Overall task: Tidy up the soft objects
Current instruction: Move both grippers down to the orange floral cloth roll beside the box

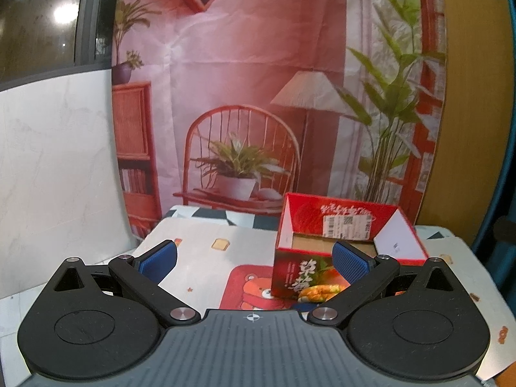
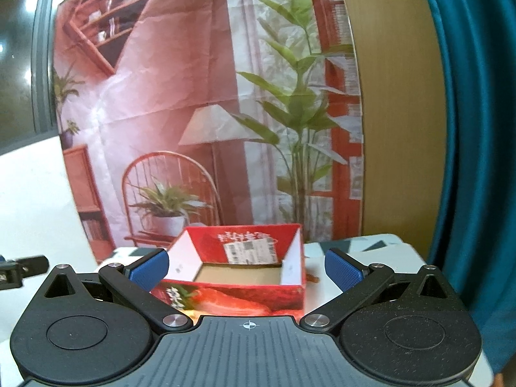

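Oddly, no soft object is showing in either view, so where the things to be sorted are lying cannot be told; the only task piece in sight is the red box (image 1: 348, 248), sitting open-topped on the patterned cloth (image 1: 206, 251) with its flaps standing up and its brown floor looking bare. From the left gripper (image 1: 254, 261) the box is lying ahead and to the right, its near corner turning toward the camera, so the left wrist is seeing it on the diagonal. From the right gripper (image 2: 246, 269) the same box (image 2: 238, 277) is sitting almost dead ahead and close, its long side running across the view, left to right. By that reading the right hand is the nearer and squarer to the opening, and the better placed for a drop-in, though it is carrying nothing to drop. Both grippers are hanging wide apart, blue pads (image 2: 342, 269) spread and nothing between them. A printed backdrop (image 1: 258, 80) is hanging behind the table, with a teal curtain (image 2: 477, 129) at the far right. Next, I judge, either hand is needing to turn away from the box to find an object.
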Demonstrator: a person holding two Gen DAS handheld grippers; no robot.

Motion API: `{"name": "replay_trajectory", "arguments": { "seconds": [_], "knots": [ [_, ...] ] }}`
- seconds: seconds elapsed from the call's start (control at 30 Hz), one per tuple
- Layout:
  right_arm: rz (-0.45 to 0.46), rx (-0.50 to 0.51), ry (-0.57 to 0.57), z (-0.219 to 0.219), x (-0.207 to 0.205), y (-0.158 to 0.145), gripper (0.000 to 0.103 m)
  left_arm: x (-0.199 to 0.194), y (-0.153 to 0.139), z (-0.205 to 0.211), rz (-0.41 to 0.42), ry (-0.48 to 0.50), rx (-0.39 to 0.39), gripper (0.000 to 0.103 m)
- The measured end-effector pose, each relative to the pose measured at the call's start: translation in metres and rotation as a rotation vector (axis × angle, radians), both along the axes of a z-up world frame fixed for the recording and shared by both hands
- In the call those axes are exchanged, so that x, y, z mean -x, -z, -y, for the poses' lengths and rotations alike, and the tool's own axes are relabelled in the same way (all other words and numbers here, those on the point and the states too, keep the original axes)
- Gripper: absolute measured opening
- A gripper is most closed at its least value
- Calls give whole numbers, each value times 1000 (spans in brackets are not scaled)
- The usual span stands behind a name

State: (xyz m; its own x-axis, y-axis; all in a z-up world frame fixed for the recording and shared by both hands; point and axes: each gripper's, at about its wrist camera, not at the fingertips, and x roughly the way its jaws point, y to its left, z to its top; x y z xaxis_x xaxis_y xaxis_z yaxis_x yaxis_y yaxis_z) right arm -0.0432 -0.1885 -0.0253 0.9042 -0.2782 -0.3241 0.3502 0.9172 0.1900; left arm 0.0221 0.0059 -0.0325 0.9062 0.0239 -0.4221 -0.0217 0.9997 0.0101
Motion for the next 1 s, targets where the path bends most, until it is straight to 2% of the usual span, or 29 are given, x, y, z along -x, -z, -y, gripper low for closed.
{"name": "replay_trajectory", "arguments": {
  "seconds": [0.13, 0.33, 0.47, 0.6, 0.87, 0.93, 1.0],
  "knots": [
    [47, 1, -14, 4, -4, 13, 103, -13, 16, -2, -34, -3, 5, 103],
    [-42, -17, -49, 3, -17, 36, 103, -25, 41, -9, -86, 25, 56, 103],
    [-95, 4, -11, 0, -19, 56, 103, -32, 59, -13, -134, 36, 77, 103],
    [-105, -43, 3, 7, -16, 74, 103, -35, 69, -17, -157, 47, 119, 103],
    [-129, -36, -26, 18, -29, 95, 103, -59, 75, 5, -155, 116, 67, 102],
    [-150, -30, -35, 21, -37, 103, 101, -68, 80, 12, -166, 139, 57, 97],
    [-178, -37, -44, 26, -46, 113, 97, -76, 87, 17, -192, 169, 55, 83]
  ]
}}
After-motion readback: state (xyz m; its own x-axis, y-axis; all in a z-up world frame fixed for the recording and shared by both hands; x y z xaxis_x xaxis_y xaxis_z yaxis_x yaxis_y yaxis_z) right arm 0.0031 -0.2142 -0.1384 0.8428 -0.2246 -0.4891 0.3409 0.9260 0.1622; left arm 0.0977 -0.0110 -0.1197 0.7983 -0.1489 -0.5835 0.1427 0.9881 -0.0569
